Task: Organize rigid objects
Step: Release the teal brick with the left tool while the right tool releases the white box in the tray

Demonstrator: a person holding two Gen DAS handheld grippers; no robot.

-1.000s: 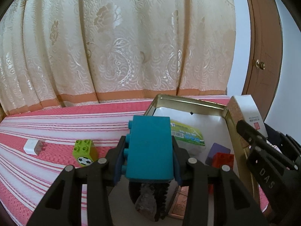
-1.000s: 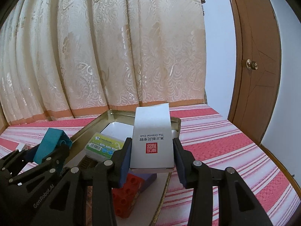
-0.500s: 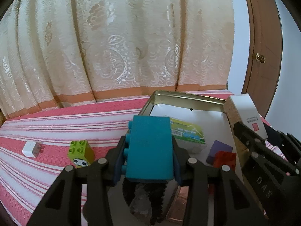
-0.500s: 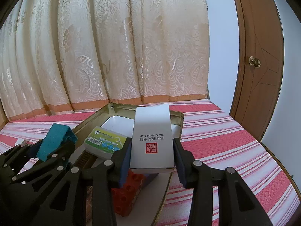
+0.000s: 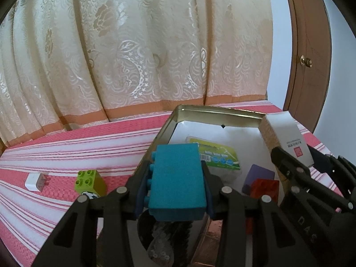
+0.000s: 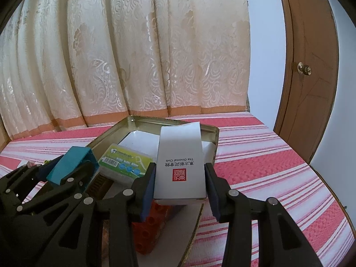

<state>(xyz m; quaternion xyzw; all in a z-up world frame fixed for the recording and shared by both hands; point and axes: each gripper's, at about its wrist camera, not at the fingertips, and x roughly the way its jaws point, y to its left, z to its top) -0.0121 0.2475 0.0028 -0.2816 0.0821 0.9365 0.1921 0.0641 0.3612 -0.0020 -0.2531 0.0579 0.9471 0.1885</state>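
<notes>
My left gripper (image 5: pixel 176 187) is shut on a teal toy brick (image 5: pixel 176 181), held above the near left part of a gold metal tin (image 5: pixel 219 110). The same brick (image 6: pixel 71 163) shows at the left of the right wrist view. My right gripper (image 6: pixel 179 183) is shut on a white carton (image 6: pixel 180 164) with a red seal, held over the tin (image 6: pixel 209 129); that carton (image 5: pixel 287 136) stands at the right in the left wrist view. Inside the tin lie a green-labelled floss box (image 5: pixel 217 155), a purple block (image 5: pixel 258 175), a red brick (image 5: pixel 267 188) and a dark brush (image 5: pixel 169 233).
The tin rests on a red and white striped cloth (image 5: pixel 66 151). A lime green brick with a football print (image 5: pixel 90 181) and a small white plug (image 5: pixel 34 181) lie on the cloth left of the tin. Cream curtains (image 5: pixel 133 55) hang behind; a wooden door (image 6: pixel 311 66) is at the right.
In the left wrist view the tin, green brick and plug have slid slightly leftward. Both grippers keep hold of their objects.
</notes>
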